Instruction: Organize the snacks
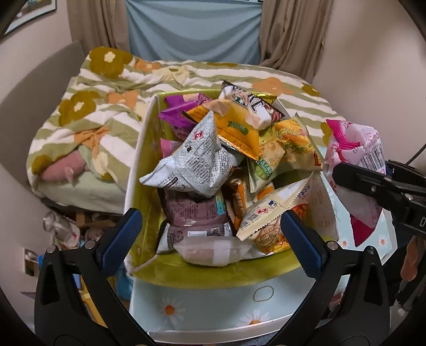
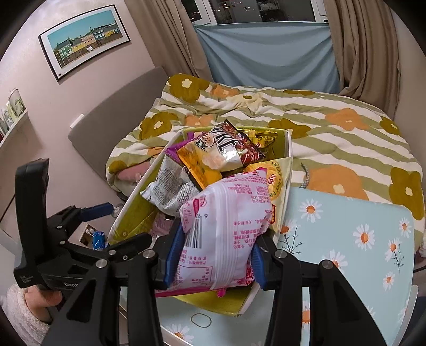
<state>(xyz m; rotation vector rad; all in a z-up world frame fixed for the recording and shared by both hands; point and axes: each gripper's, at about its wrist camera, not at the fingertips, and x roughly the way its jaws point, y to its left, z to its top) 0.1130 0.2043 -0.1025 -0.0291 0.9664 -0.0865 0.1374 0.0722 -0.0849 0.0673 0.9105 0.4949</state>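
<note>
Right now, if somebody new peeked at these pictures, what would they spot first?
Probably the box stuffed with a jumble of snack bags, sitting on a daisy-patterned table beside the bed. Next, the pink and white snack bag squeezed in the right gripper just above the box's near end. The left gripper hangs open over the pile, holding nothing.

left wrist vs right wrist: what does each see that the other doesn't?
Left wrist only: the cream packet and sealed clear bag low in the box, between the open left gripper.
Right wrist only: the framed picture, the window, and the right gripper shut on the pink-and-white packet.
Both: the snack box, the grey packet, the bedspread.
</note>
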